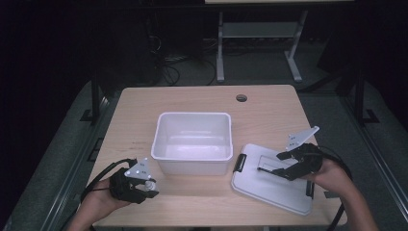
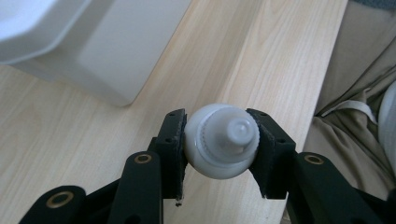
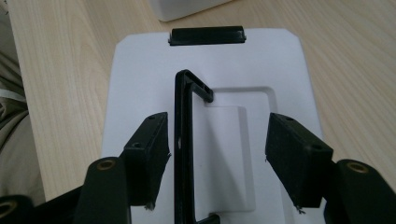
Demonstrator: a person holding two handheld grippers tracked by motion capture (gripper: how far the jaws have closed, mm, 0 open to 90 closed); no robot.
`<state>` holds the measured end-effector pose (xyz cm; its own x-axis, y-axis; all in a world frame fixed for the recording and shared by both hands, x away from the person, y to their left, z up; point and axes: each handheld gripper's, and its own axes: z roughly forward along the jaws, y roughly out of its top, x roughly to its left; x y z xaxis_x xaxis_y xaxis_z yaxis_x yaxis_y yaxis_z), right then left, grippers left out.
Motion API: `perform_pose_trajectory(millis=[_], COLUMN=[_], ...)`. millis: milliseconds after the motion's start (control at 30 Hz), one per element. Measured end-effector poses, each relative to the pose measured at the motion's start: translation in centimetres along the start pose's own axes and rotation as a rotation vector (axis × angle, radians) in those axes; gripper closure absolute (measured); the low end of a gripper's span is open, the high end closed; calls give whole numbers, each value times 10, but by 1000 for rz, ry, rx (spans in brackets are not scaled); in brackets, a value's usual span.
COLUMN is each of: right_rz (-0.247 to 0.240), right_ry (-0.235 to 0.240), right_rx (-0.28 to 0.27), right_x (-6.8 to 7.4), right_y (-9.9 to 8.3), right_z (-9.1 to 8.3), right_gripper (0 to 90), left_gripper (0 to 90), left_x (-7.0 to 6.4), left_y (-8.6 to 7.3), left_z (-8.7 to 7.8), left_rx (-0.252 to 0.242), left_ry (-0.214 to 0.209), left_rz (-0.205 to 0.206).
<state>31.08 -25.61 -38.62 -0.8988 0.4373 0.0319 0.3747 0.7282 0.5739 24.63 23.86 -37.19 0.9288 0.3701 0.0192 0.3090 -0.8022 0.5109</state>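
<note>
A white plastic bin (image 1: 191, 167) stands open in the middle of the wooden table (image 1: 144, 106). Its white lid (image 1: 269, 185) lies flat to the right, with a black handle (image 1: 269, 169) and black end latches (image 1: 239, 162). My right gripper (image 1: 272, 166) hovers open over the lid. In the right gripper view the handle (image 3: 182, 140) sits between the jaws of the right gripper (image 3: 217, 149), close to the left one. My left gripper (image 1: 150, 185) rests near the table's front left, shut on a small white capped bottle (image 2: 222, 140). The bin's wall (image 2: 116, 51) is just ahead of it.
A round cable hole (image 1: 241, 97) sits at the table's back right. A grey desk frame (image 1: 260, 33) stands on the floor behind. The table's front edge and the person's trousers (image 2: 355, 93) lie just right of the left gripper. Bare wood surrounds the bin.
</note>
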Motion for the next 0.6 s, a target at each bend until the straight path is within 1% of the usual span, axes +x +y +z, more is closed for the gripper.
perform_pose_trajectory(millis=[100,133,233,333,467,500,600], right_rz=[4,4,-4,-6,-3,-6,-3], right_ry=[1,2,4,4,4,4,5], right_rx=[1,3,3,4,4,3,2], right_x=[1,1,1,0,1,1,1], right_y=[0,0,1,1,2,2,2], right_z=[0,1,2,2,2,2,1], right_gripper=[388,387,387,387,386,386,386], left_gripper=[596,596,596,596,596,596,596], left_x=[2,2,4,6,9,9,10], left_y=[3,3,6,9,13,13,16], left_z=[-6,-7,-12,-16,-21,-22,-26], left_rx=[6,4,11,12,16,13,12], left_ry=[-1,0,-3,-2,-3,-3,2], left_rz=[4,-1,11,7,13,8,7])
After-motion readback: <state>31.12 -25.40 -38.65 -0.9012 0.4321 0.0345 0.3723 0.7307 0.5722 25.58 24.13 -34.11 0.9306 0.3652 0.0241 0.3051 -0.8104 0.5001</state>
